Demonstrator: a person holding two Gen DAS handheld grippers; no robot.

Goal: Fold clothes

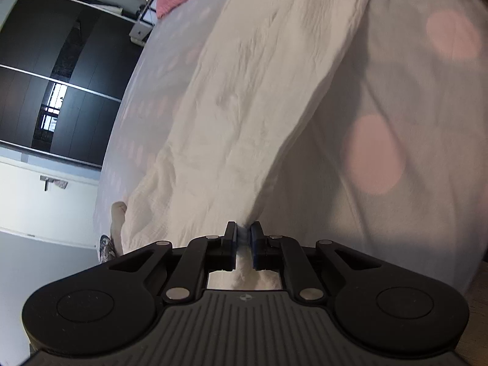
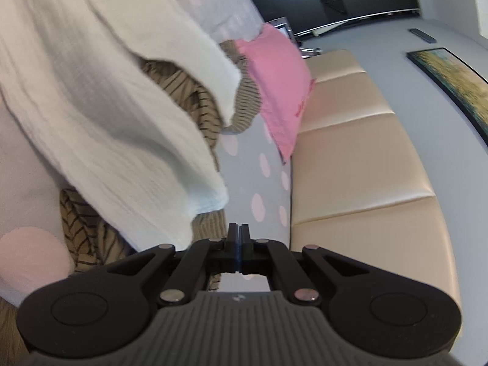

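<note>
Left gripper (image 1: 243, 233): jaws nearly closed, pinching an edge of the white garment (image 1: 244, 91) between the pads; cloth runs taut from the pinch away up the frame.

Right gripper (image 2: 239, 231): jaws fully together; no cloth visible between the pads.

White garment (image 2: 100, 116): crinkled cream fabric, draped over the bed; in the right wrist view it hangs to the left of the right gripper, partly covering the striped garment.

Striped garment (image 2: 189, 97): tan with dark stripes, bunched beneath the white one.

Bedsheet (image 1: 396, 106): pale grey with large pink dots.

Pink pillow (image 2: 277, 91): at the far end, leaning on the cream padded headboard (image 2: 366, 152).

Dark wardrobe (image 1: 61, 76): beyond the bed's left side.

Framed picture (image 2: 451, 82): on the wall above the headboard.
</note>
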